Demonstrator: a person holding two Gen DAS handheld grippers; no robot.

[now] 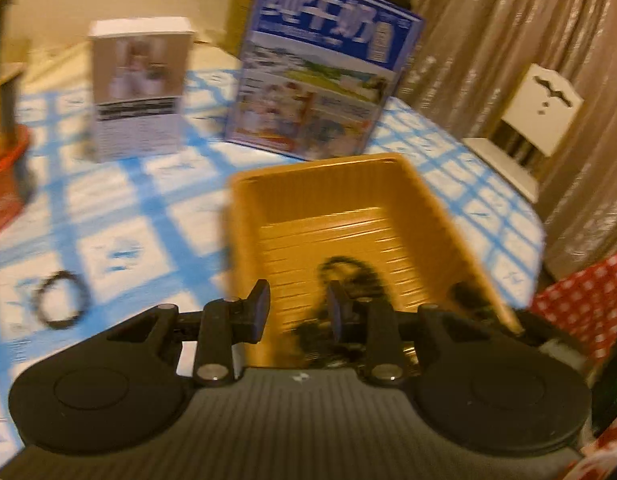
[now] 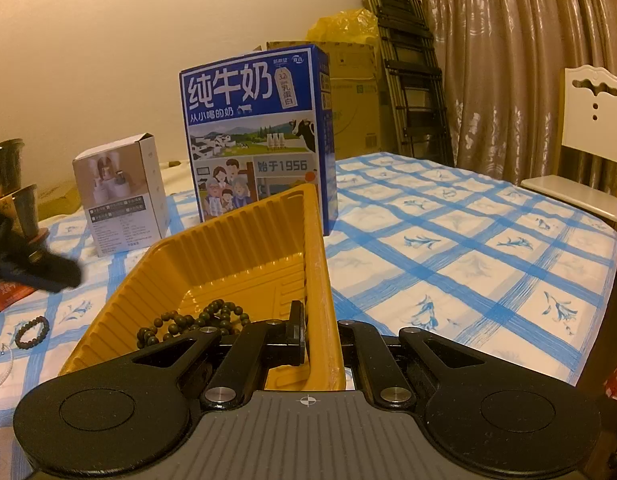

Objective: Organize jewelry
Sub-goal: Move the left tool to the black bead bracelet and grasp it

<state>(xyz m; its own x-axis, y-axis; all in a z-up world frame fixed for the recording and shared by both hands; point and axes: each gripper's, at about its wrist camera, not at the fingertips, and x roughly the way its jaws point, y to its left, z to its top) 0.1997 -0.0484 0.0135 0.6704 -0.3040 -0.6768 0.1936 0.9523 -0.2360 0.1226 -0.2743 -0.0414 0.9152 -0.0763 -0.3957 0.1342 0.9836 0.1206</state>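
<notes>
Blue-checked worktop in a curtained room.
Left gripper jaws narrowly parted over bead string; right gripper clamps yellow tray wall.

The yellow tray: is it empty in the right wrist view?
No, a dark bead necklace lies on the floor of the yellow tray, near its close end.

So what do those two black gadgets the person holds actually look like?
Both look alike. The left gripper and right gripper have a grey ribbed body, two round black discs at the sides, and black linkage arms joined by silver pins. The arms end in flat black jaws. A small crosshair mark sits on the right one's grey body. No cables, hands or sleeves show.
</notes>
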